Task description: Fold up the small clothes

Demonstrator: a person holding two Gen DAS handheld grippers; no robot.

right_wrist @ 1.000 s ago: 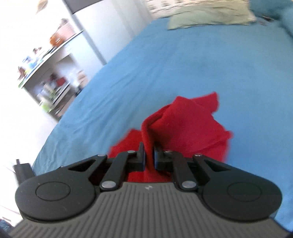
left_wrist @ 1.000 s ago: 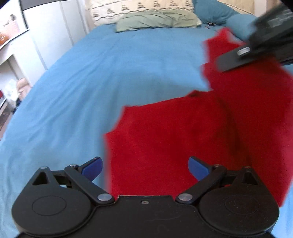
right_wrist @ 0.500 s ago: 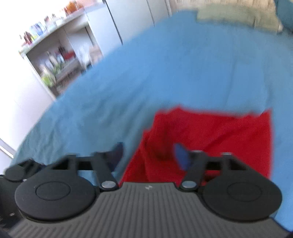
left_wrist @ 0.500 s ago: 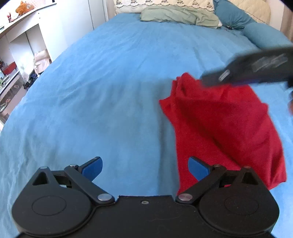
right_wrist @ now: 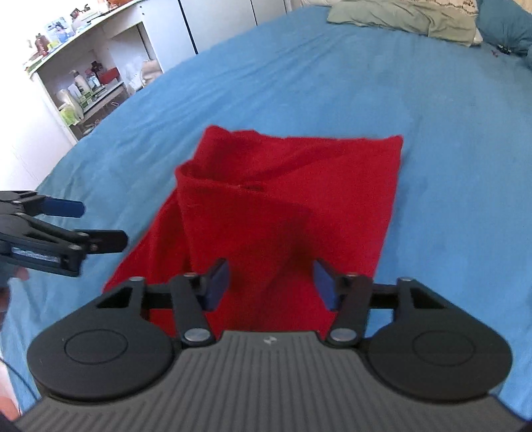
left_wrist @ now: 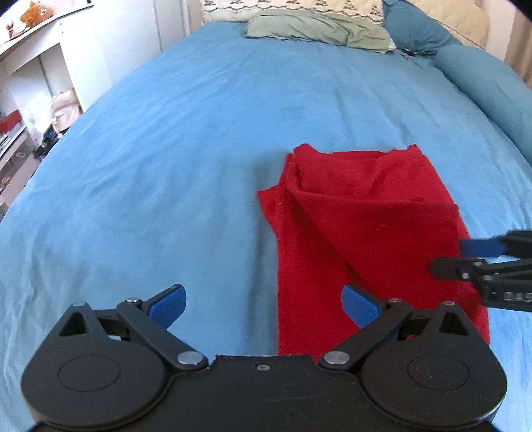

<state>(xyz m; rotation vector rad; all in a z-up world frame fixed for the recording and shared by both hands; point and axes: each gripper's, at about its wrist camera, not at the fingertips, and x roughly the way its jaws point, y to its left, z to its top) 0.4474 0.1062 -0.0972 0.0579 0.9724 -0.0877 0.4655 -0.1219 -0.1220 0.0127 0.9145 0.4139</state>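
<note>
A small red garment (left_wrist: 362,229) lies folded over on the blue bedsheet (left_wrist: 166,159), with a raised fold at its far left corner. It also shows in the right wrist view (right_wrist: 282,206). My left gripper (left_wrist: 262,304) is open and empty, above the sheet at the garment's near left edge. My right gripper (right_wrist: 271,282) is open and empty, just above the garment's near end. The right gripper shows at the right edge of the left wrist view (left_wrist: 465,259). The left gripper shows at the left of the right wrist view (right_wrist: 96,222).
Green pillows (left_wrist: 316,28) and blue cushions (left_wrist: 482,76) lie at the head of the bed. A white shelf unit with bottles and clutter (right_wrist: 86,83) stands to the left of the bed.
The right gripper let go of the red garment and opened. The garment now lies folded on the sheet. Both grippers have drawn back toward its near end.
</note>
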